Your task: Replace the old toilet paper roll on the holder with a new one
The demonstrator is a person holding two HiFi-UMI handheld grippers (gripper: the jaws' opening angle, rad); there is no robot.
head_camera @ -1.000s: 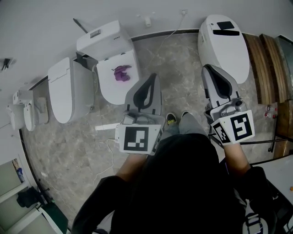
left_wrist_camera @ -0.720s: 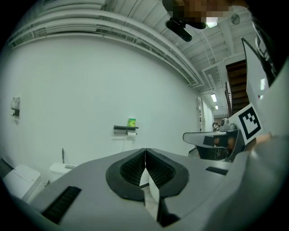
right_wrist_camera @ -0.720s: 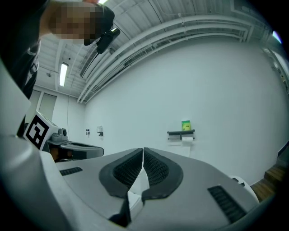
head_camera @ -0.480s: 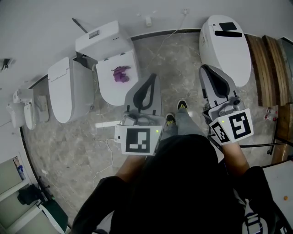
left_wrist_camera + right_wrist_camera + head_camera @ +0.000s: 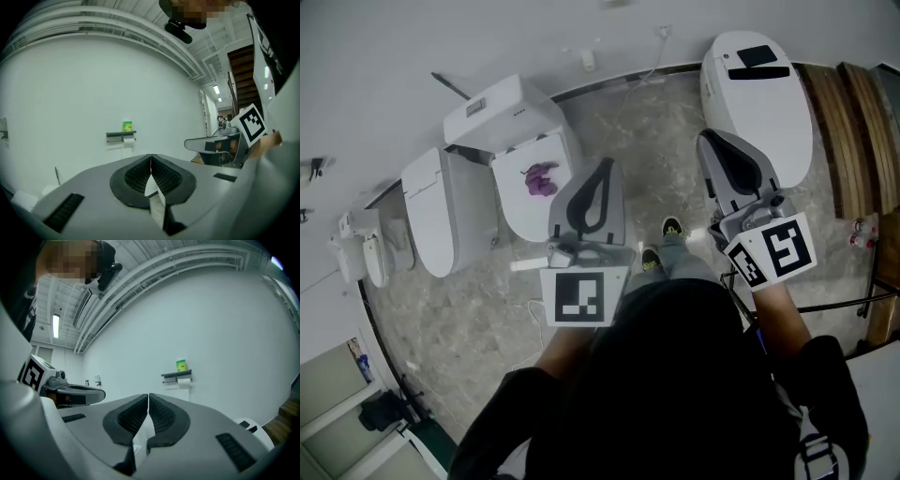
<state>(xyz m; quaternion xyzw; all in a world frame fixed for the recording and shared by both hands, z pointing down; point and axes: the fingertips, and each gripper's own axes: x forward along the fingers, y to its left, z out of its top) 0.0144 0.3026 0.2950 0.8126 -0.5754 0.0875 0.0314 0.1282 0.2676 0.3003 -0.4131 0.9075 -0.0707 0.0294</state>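
Toilet paper roll [image 5: 129,140]: white, hanging under the holder on the far white wall [image 5: 70,93], ahead of both grippers and well apart from them.
Holder [image 5: 120,134]: a dark shelf-like bracket fixed to the wall, with the roll just beneath its right part.
Green package [image 5: 127,126]: stands upright on top of the holder, directly above the roll.
Left gripper [image 5: 151,157]: its ribbed fingers [image 5: 164,176] are pressed together with nothing between them. It points toward the wall, with the holder slightly left of its tip.
Right gripper [image 5: 148,395]: fingers [image 5: 161,414] are together and empty. The holder sits slightly right of its tip.
Marker cubes: one on each gripper, the left [image 5: 584,295] and the right [image 5: 773,248], both close to the person's hands.
Square toilet [image 5: 511,141]: white, on the floor just ahead of the left gripper, with a purple object [image 5: 541,176] lying on its closed lid.
Rounded toilet [image 5: 759,94]: white, on the floor ahead of the right gripper.
Floor [image 5: 628,122]: grey, marbled.
Shoes [image 5: 672,228]: the person's feet, between the two grippers.
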